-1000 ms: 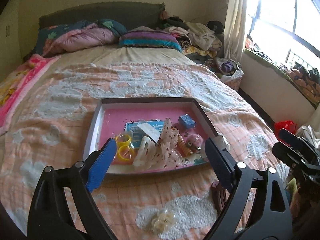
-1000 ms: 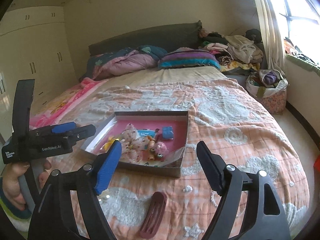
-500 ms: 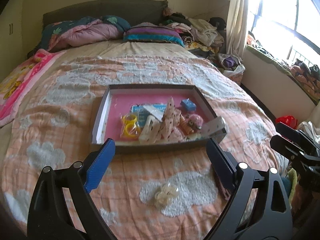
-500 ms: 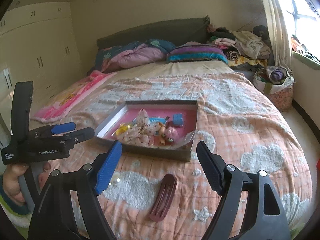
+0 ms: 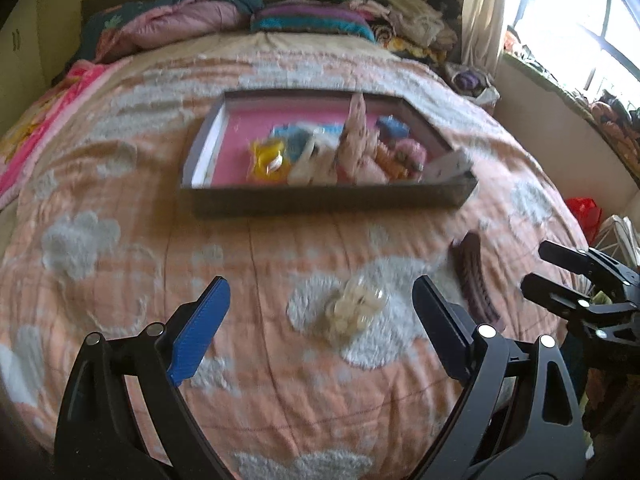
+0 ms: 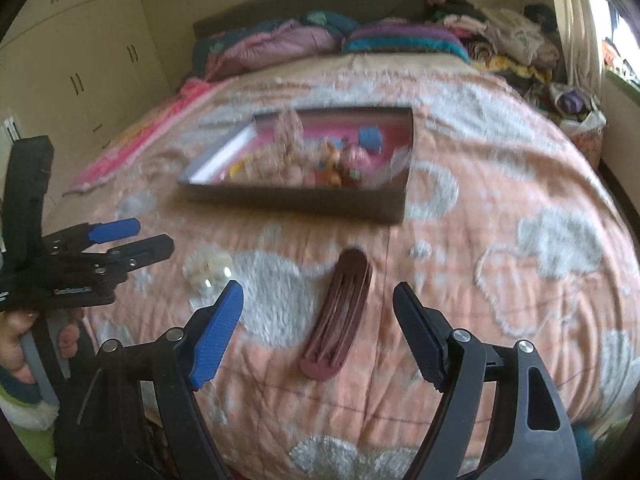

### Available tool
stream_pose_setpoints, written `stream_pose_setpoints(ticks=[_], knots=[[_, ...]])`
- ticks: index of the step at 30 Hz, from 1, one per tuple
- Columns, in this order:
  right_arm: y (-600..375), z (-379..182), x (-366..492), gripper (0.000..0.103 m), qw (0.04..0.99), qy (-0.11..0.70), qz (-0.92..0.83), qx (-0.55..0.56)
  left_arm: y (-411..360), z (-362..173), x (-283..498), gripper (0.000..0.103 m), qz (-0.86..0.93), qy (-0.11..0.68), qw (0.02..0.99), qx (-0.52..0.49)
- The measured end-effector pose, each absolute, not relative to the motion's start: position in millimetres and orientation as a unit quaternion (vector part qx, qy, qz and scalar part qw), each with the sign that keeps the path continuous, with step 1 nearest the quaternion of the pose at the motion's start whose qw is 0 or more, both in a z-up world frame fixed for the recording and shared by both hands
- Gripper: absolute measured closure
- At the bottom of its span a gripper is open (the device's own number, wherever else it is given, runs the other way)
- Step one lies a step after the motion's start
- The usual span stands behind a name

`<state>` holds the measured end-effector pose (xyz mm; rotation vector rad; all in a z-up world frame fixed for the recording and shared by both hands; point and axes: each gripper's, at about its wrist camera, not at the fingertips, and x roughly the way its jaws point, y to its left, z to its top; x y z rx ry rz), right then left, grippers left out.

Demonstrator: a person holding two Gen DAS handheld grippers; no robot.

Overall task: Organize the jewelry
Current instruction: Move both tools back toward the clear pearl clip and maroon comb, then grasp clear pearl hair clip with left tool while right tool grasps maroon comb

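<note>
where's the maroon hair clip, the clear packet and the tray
maroon hair clip [image 6: 338, 316]: right wrist view, middle of its long body
clear packet [image 5: 356, 306]: left wrist view, centre of the crumpled plastic
tray [image 5: 320, 199]: left wrist view, its near outer wall

Bed [image 5: 120, 208], box [image 5: 320, 200], clip [image 6: 340, 320], packet [image 5: 356, 308]

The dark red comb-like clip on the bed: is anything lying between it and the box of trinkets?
No. In the right wrist view only bare bedspread separates the clip from the box.
</note>
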<state>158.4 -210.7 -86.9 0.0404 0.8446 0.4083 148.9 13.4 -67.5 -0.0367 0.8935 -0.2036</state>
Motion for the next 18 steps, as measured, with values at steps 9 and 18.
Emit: stream_pose_setpoints(ticks=[9,18], knots=[[-200,-145,176,0.048,0.856,0.476,0.198,0.024,11,-98,151,0.018,-0.107,0.467,0.878,-0.017],[-195,-132,160,0.071,0.862,0.449,0.235,0.02,0,-110,159,0.025,-0.114,0.467,0.877,-0.004]])
